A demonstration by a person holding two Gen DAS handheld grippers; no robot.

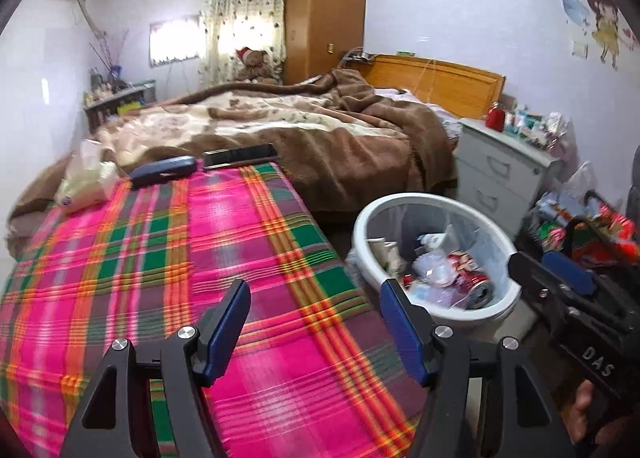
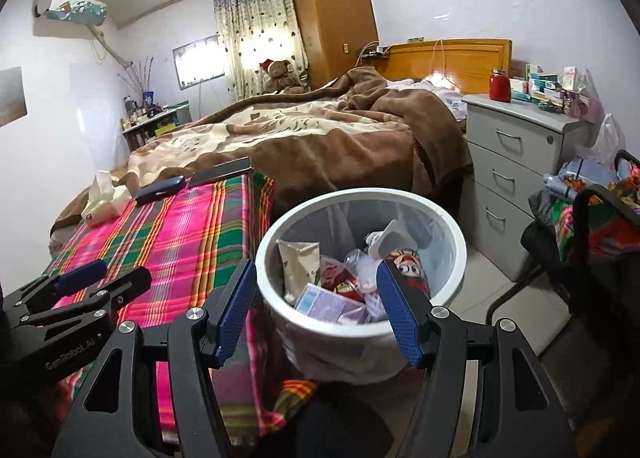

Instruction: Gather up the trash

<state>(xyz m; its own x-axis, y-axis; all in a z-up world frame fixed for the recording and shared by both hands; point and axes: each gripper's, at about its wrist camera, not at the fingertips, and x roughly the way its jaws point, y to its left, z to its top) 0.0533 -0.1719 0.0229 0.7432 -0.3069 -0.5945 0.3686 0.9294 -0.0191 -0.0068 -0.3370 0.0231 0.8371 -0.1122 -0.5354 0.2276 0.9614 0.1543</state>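
Bedroom clutter I saw

A tissue pack (image 1: pixel 86 182) lay left of a dark case (image 1: pixel 163 171) on the plaid cloth (image 1: pixel 168 258); far behind, a teddy bear (image 2: pixel 280 76).

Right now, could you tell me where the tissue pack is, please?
The tissue pack lies at the far left of the plaid blanket in both views, just left of the dark blue case, where the brown bedspread begins.
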